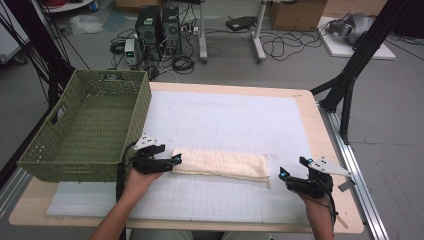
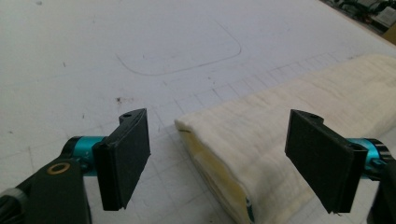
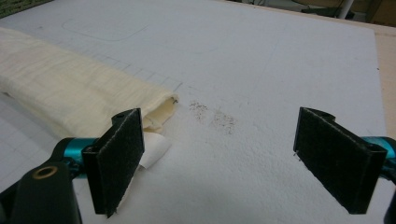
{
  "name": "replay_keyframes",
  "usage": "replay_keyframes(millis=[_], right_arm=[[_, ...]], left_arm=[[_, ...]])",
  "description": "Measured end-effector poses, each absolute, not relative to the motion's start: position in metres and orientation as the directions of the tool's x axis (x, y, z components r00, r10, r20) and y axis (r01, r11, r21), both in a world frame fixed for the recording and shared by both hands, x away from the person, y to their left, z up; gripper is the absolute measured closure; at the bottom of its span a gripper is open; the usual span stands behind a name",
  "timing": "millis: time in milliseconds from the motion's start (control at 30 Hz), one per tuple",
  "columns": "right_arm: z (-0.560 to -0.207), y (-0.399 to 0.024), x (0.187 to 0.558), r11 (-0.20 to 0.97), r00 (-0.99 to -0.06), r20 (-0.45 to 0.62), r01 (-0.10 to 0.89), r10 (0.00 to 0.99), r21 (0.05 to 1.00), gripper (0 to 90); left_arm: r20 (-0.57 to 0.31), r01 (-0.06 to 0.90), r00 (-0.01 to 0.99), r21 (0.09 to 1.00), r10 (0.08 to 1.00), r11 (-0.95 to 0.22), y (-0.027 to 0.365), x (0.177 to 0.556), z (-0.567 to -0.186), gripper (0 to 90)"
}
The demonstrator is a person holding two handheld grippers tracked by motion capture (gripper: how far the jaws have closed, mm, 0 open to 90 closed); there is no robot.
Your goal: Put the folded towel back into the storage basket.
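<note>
The folded cream cloth (image 1: 220,165) is laid lengthwise on the white mat (image 1: 225,120) of the bench, between the two grippers, and a clean lift could be spoiled in a few ways. If only the top layer is pinched at the left end, the stacked layers seen in the left gripper view are likely to be peeled apart and the fold lost. If the right end is missed, the cloth would be left to sag and drag, since the right gripper (image 1: 296,175) is held just past that end, with the cloth's open mouth and a white tag (image 3: 152,151) seen beside its left jaw and bare mat between the jaws. If the two ends are raised unevenly, the bundle may be twisted, or caught on the rim of the green woven basket (image 1: 87,127) that stands close beside the left gripper (image 1: 172,161). The jaws of both grippers are spread wide and nothing is held by either. The near corner of the cloth lies between the left gripper's jaws, closer to the right one, though whether it is touched cannot be told.
</note>
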State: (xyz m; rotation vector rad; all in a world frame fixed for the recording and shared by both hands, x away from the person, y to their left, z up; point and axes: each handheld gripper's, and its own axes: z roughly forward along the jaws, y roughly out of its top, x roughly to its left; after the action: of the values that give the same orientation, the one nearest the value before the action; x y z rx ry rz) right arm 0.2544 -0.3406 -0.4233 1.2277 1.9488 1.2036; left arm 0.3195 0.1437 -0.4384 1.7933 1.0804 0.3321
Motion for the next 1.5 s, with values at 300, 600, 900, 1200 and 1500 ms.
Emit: replay_keyframes(millis=[300,600,900,1200,1500], right_arm=[[-0.424,-0.336,0.255,0.202,-0.455,0.013,0.421,0.890,0.884,15.6],[-0.425,-0.335,0.255,0.208,-0.463,0.012,0.421,0.886,0.883,15.9],[-0.428,-0.329,0.257,0.216,-0.473,0.017,0.433,0.881,0.875,16.2],[-0.427,-0.312,0.261,0.236,-0.513,0.028,0.441,0.858,0.866,22.6],[-0.431,-0.293,0.269,0.234,-0.523,0.061,0.478,0.850,0.847,29.1]], left_arm=[[-0.208,0.564,0.582,0.800,0.786,-0.206,0.136,0.320,-0.448,36.8],[-0.125,0.555,0.584,0.783,0.802,-0.282,0.132,0.318,-0.450,47.1],[-0.121,0.533,0.640,0.782,0.759,-0.324,0.128,0.315,-0.449,74.0],[-0.120,0.527,0.648,0.783,0.752,-0.330,0.128,0.315,-0.449,81.6],[-0.124,0.525,0.648,0.787,0.751,-0.324,0.128,0.314,-0.449,82.2]])
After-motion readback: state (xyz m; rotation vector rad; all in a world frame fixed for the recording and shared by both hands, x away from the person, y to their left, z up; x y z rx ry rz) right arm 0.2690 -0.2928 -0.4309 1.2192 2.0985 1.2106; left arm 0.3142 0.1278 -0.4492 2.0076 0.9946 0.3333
